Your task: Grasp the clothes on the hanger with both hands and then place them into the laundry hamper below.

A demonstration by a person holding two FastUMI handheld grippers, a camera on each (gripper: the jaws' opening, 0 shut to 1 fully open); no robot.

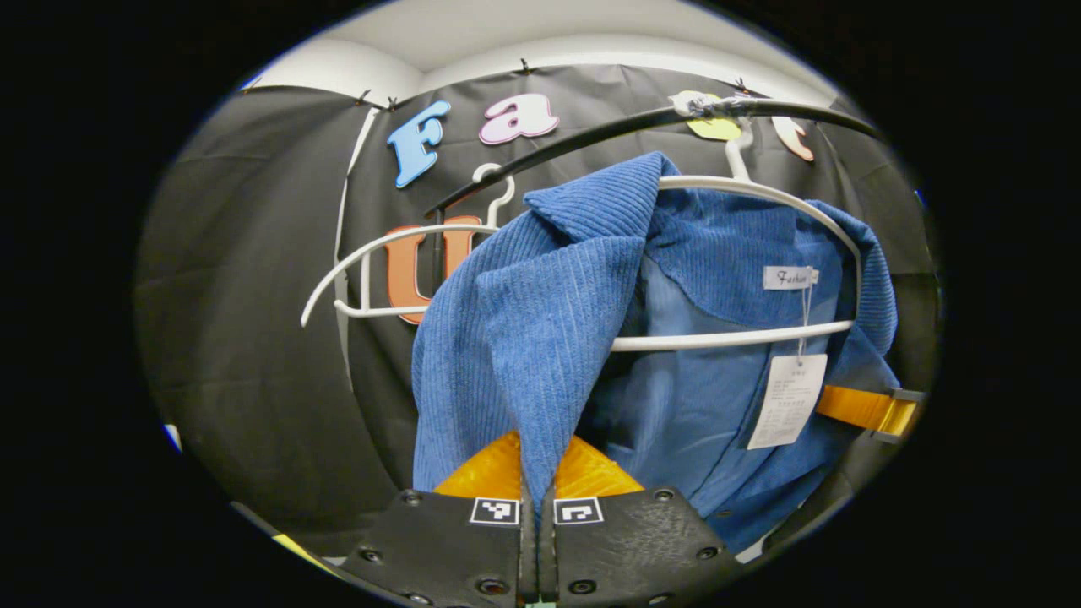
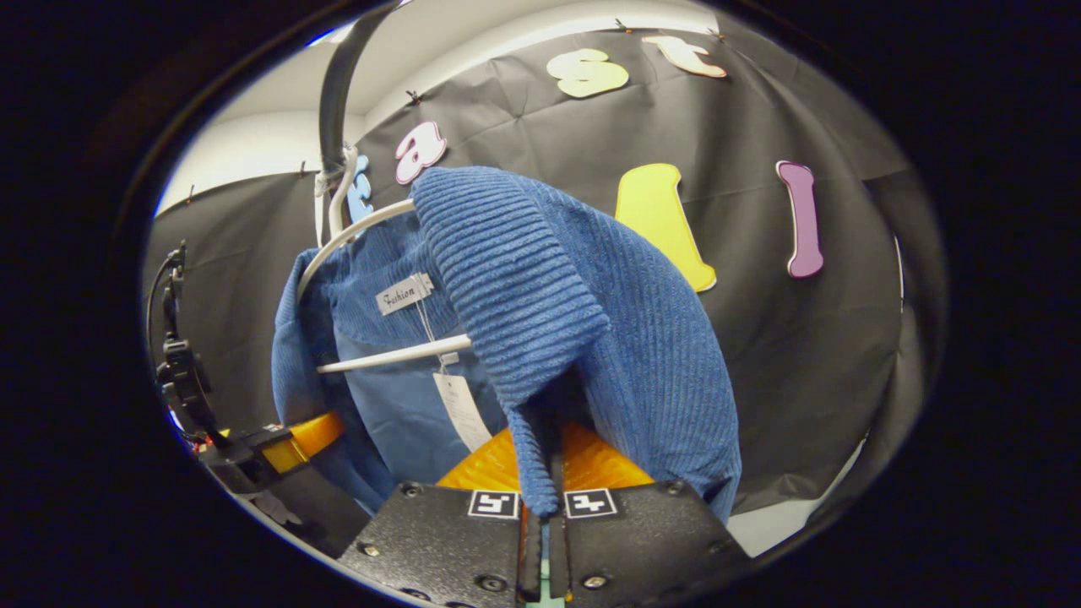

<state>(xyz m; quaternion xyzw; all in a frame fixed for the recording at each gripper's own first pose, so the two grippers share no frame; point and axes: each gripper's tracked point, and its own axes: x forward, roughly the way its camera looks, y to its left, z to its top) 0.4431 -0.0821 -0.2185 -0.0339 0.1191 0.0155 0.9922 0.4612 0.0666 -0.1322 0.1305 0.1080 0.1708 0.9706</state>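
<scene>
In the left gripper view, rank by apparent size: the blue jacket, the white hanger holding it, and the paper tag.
1. Blue jacket, largest by far.
2. White hanger, a thin frame spanning much of the jacket's width, partly hidden by fabric.
3. Paper tag, smallest.

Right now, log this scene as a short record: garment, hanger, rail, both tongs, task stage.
garment: blue ribbed jacket, draped on the hanger, paper tag dangling inside
hanger: white, hooked on the rail
spare hanger: white, bare, beside it
rail: dark bar overhead
left tongs: shut on a jacket fold
right tongs: shut on a jacket fold
stage: both grasps made, jacket not yet off the hanger
</scene>
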